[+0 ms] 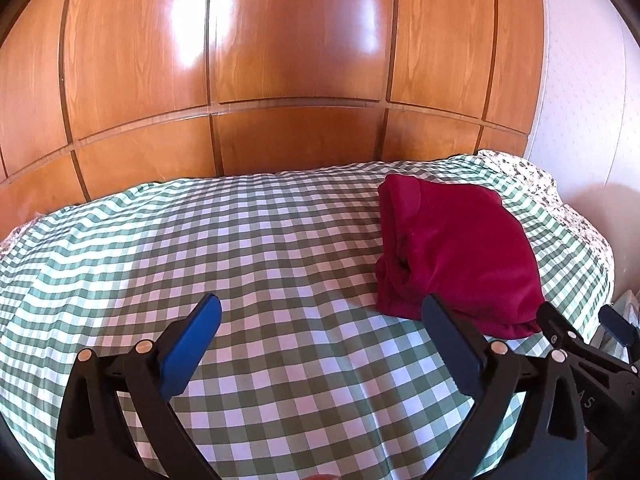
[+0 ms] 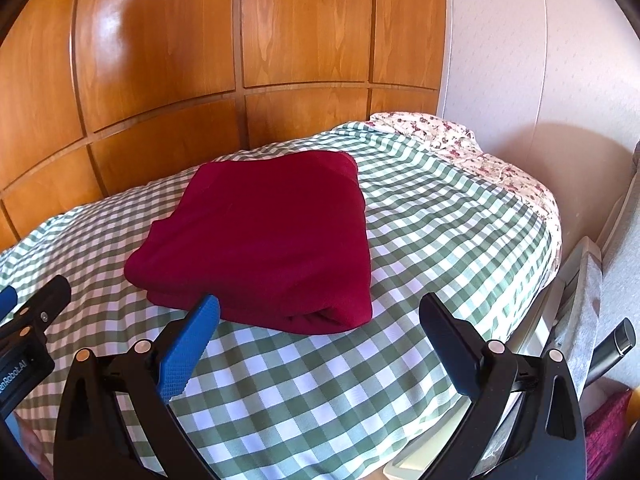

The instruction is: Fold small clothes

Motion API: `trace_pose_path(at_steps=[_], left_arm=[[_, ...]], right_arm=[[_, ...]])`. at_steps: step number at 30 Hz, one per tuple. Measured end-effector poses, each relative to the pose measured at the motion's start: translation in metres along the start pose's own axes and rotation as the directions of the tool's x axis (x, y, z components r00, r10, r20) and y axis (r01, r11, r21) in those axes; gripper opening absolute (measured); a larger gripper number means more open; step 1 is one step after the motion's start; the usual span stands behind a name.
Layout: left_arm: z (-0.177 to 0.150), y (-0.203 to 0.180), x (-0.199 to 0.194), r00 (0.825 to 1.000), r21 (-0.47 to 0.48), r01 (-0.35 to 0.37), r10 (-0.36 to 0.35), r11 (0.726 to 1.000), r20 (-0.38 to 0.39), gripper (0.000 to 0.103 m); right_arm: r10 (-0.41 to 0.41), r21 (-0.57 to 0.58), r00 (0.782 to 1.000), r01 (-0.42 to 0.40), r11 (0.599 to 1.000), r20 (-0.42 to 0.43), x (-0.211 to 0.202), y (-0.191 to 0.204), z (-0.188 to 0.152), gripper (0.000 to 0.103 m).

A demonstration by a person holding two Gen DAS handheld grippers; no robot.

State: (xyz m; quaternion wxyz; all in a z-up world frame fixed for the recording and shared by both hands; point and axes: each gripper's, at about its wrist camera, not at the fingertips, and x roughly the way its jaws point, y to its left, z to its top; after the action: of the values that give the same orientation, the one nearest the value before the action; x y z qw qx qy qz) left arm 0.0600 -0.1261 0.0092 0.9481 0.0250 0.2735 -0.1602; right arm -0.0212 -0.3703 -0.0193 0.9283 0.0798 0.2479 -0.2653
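Note:
A dark red garment point(image 2: 264, 236) lies folded into a thick rectangle on the green-and-white checked cloth point(image 2: 304, 396). In the left wrist view the garment point(image 1: 460, 252) sits ahead and to the right. My left gripper point(image 1: 320, 304) stands open over bare cloth, its right finger just in front of the garment's near left corner, nothing between the pads. My right gripper point(image 2: 320, 304) is open too, just short of the garment's near edge, with nothing held. Each gripper shows at the edge of the other's view: the right gripper point(image 1: 580, 326), the left gripper point(image 2: 34, 294).
A glossy wooden panelled wall point(image 1: 296, 80) runs behind the surface. A floral cloth point(image 2: 480, 152) covers the far right end. A white wall point(image 2: 540, 60) and a dark handle point(image 2: 612, 348) with pale items are beyond the right edge.

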Motion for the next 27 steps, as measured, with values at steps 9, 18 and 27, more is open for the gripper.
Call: trace_pose_path(at_steps=[9,18,27], left_arm=[[0.002,-0.001,-0.005,1.000,0.001,0.002,-0.002,1.000,0.012,0.100],[0.004,-0.001,-0.010,1.000,0.007,-0.001,0.001,1.000,0.028,0.100],[0.005,0.000,-0.011,1.000,0.001,0.004,-0.004,1.000,0.024,0.100]], right_arm=[[0.003,0.006,1.000,-0.003,1.000,0.019,-0.004,0.000,0.000,0.099],[0.004,0.011,1.000,-0.004,1.000,0.028,-0.005,0.000,0.002,0.099],[0.003,0.012,1.000,-0.004,1.000,0.030,-0.007,0.001,0.001,0.099]])
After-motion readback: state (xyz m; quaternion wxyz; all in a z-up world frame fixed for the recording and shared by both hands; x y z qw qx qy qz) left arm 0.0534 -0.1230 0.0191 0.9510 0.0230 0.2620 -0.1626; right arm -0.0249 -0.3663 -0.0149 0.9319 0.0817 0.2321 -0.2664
